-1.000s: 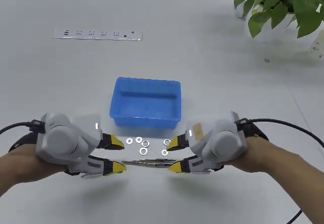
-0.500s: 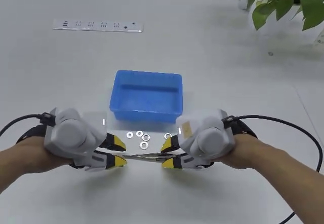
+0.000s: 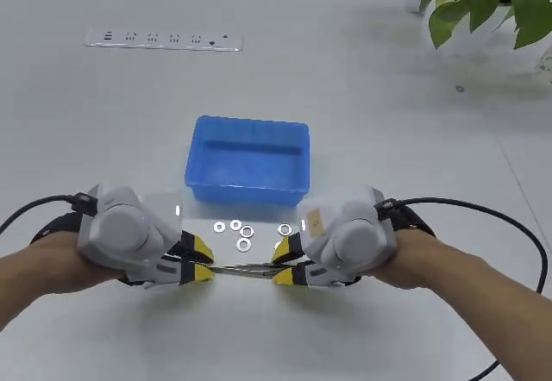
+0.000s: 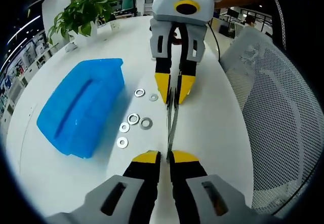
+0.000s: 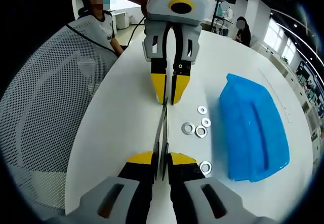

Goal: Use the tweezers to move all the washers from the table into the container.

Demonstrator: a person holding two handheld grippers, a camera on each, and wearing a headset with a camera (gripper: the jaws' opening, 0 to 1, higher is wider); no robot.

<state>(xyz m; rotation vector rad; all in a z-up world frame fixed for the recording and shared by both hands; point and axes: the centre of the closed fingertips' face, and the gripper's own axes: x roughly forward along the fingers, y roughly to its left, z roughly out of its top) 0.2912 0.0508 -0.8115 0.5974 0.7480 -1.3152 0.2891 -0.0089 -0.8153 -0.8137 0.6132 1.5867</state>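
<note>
Thin metal tweezers [image 3: 246, 268] lie on the white table in front of a blue container [image 3: 247, 161]. My left gripper [image 3: 197, 261] is shut on their left end and my right gripper [image 3: 285, 263] on their right end. The left gripper view has my jaws [image 4: 165, 157] closed on the tweezers [image 4: 172, 117], facing the right gripper [image 4: 174, 88]. The right gripper view mirrors this: gripper [image 5: 161, 159], tweezers [image 5: 162, 127], left gripper [image 5: 169, 89]. Several washers [image 3: 243, 245] lie between tweezers and container, seen as washers [image 4: 133, 118] and washers [image 5: 188, 128].
A white power strip [image 3: 164, 39] lies at the table's far left and a potted plant [image 3: 483, 2] at the far right. A black cable [image 3: 492, 213] trails from the right gripper. A mesh chair [image 4: 273, 107] stands by the table's near edge.
Both grippers have closed on the ends of the tweezers; a second ago their jaws stood open around them. The hands have drawn slightly closer together.
</note>
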